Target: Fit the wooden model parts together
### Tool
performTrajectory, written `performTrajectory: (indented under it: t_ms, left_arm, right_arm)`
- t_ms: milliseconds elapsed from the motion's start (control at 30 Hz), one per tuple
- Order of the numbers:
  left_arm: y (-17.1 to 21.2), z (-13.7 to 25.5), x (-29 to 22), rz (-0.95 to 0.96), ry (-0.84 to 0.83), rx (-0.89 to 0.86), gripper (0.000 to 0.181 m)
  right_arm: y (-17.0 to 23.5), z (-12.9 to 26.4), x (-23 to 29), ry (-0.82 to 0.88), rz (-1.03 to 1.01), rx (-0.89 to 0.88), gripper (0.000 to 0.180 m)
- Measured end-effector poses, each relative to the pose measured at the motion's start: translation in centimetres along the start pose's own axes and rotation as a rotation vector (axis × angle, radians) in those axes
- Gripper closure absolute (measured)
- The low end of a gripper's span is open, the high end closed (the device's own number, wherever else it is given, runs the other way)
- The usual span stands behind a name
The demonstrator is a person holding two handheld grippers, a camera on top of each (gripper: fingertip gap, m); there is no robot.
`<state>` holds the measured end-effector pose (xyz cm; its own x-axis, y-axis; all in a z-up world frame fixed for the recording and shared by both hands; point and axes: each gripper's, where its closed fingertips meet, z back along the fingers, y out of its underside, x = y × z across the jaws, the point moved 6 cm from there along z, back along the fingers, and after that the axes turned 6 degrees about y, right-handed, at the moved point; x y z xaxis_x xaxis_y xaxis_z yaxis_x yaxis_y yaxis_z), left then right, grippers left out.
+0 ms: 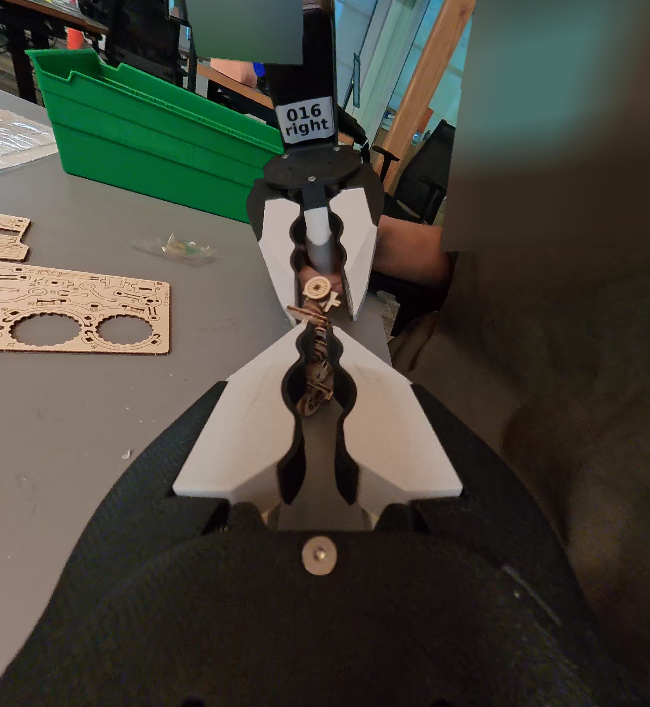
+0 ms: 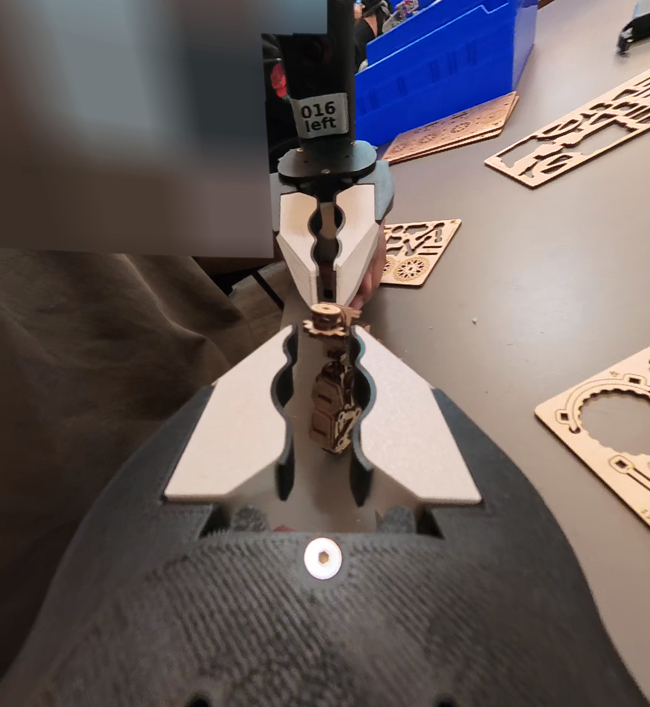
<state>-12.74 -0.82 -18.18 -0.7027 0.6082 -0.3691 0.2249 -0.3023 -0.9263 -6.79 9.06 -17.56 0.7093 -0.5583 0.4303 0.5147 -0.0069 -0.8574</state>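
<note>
The two grippers face each other tip to tip above the grey table (image 1: 132, 401), close to the edge nearest the person. The left gripper (image 1: 317, 325) has its white, wavy-edged fingers (image 1: 247, 421) drawn narrow around a partly built wooden model (image 1: 317, 367), a slim stack of laser-cut plywood pieces that runs along the gap between them. The right gripper (image 2: 325, 327) is likewise closed narrow on the same model, whose round, notched end (image 2: 327, 311) sticks out past its tips; from the left wrist view a small wooden disc (image 1: 317, 287) sits at those tips. Flat plywood sheets (image 1: 67, 310) with round, toothed cut-outs lie on the table well apart from the grippers, leaving open grey surface between. A green plastic bin (image 1: 155, 134) stands toward the far edge, and a small clear bag (image 1: 174, 248) lies near it. A blue bin (image 2: 442, 65) stands farther back, with more sheets (image 2: 453, 126) stacked beside it.
</note>
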Motion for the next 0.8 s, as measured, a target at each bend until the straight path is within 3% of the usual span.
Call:
performTrajectory:
  t_ms: [433,800]
  left_arm:
    - [0.0,-0.3,0.0,-0.004,0.002,0.002,0.177]
    - [-0.2,0.2,0.2,0.007,-0.013,0.004,0.177]
  right_arm:
    - [0.1,0.3,0.1,0.268,0.068,0.016,0.150]
    - [1.0,-0.4,-0.3,0.444,0.127,0.113,0.155]
